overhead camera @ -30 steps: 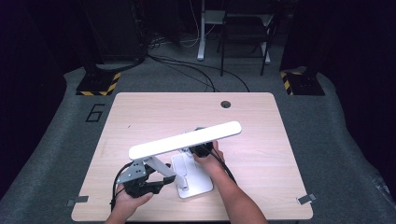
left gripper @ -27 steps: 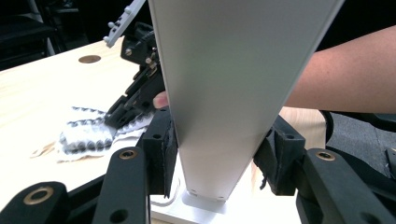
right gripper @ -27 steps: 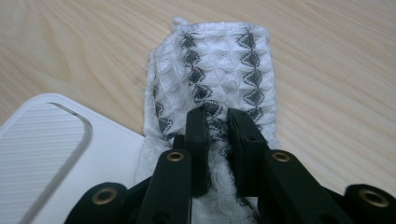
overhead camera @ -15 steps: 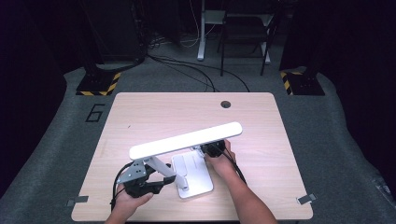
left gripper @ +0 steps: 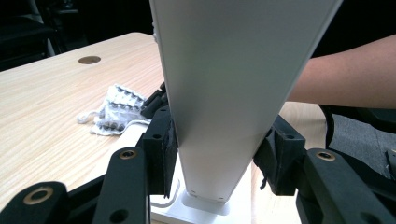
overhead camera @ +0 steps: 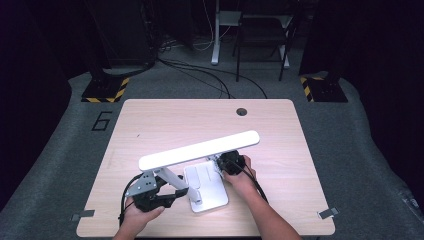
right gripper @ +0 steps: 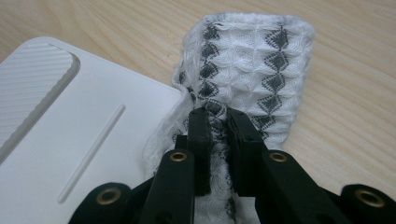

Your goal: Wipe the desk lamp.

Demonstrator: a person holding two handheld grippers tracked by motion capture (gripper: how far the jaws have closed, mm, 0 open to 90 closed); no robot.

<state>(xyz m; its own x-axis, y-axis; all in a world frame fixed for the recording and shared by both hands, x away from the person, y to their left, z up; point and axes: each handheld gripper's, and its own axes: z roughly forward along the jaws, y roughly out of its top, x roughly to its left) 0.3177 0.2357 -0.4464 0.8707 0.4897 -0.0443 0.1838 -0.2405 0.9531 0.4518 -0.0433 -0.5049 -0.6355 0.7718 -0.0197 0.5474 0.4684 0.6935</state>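
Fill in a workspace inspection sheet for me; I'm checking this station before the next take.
Surface: wooden table, round hole near the far edge.
Job's things: white desk lamp, its base flat on the table; patterned white cloth beside the base.
Clutter: nothing seen.
Grippers: left tool clamped on the lamp's arm; right tool shut on the cloth.
Cables: black tool cable at the left hand; more cables on the floor.
Surroundings: grey carpet, hazard-striped stand feet, dark backdrop.
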